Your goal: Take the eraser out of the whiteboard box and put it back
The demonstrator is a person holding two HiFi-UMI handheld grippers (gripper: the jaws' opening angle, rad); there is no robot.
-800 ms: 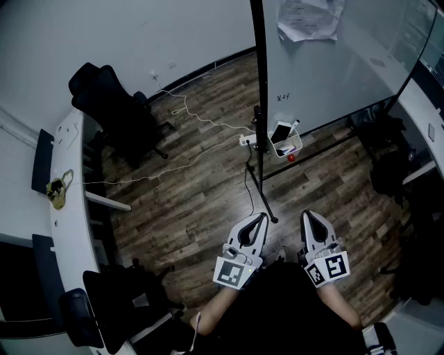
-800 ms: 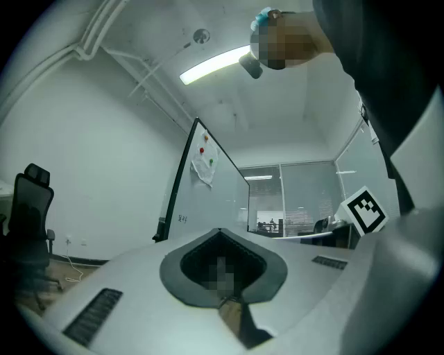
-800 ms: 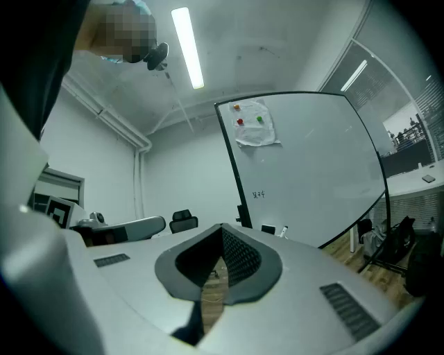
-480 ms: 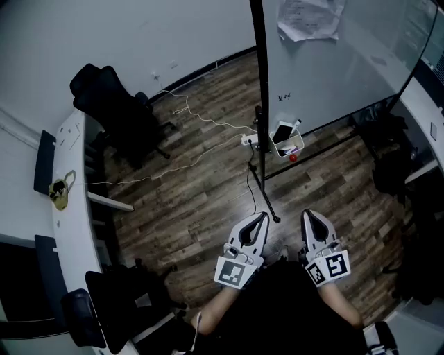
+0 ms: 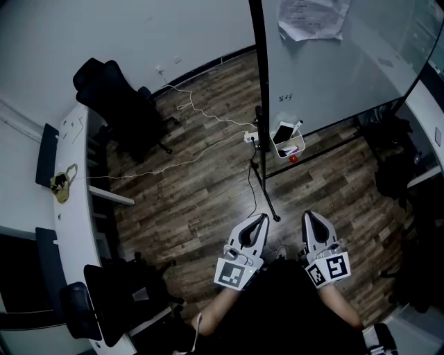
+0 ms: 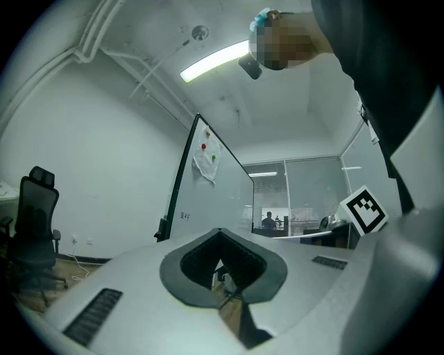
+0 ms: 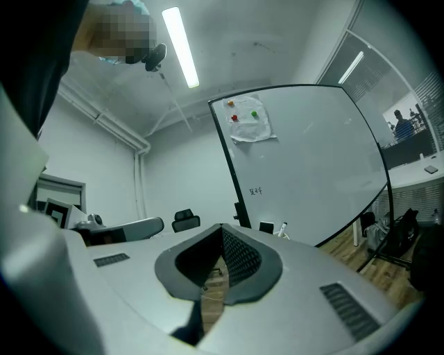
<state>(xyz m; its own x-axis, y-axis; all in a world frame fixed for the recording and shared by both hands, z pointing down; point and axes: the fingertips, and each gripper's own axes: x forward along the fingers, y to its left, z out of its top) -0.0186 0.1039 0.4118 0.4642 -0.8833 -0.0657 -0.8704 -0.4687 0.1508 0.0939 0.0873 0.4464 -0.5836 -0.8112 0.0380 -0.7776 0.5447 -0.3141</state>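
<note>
The left tongs (image 5: 263, 217) are sitting with their jaws pressed together and nothing between them. Through the gap behind the tips only bare room is showing. The right tongs (image 5: 308, 215) are doing the same: jaws together, empty. Both are pointing level and being held side by side close in front of the person's body, aimed toward the whiteboard (image 5: 333, 69).

Well beyond the tips, across an open stretch of wooden floor (image 5: 201, 187), a small white box (image 5: 294, 148) is hanging at the foot of the whiteboard, beside its black upright. A pale block with a dark edge is standing in the box and leaning against its back; I am taking this to be the eraser (image 5: 280, 132), though it is too small to be sure. A marker (image 5: 297, 125) is poking up next to it. A crumpled sheet of paper (image 5: 312, 17) is hanging high on the board, a white cable (image 5: 201, 123) is trailing over the floor, and a black chair (image 5: 114, 100) and a curved desk (image 5: 73, 208) are standing off to the left.

By my reading, the task is not showing any progress here: the eraser is resting in the box and neither tongs are near it. Everything is waiting to be done: closing the distance, opening one pair of jaws, lifting the eraser out and setting it back.
</note>
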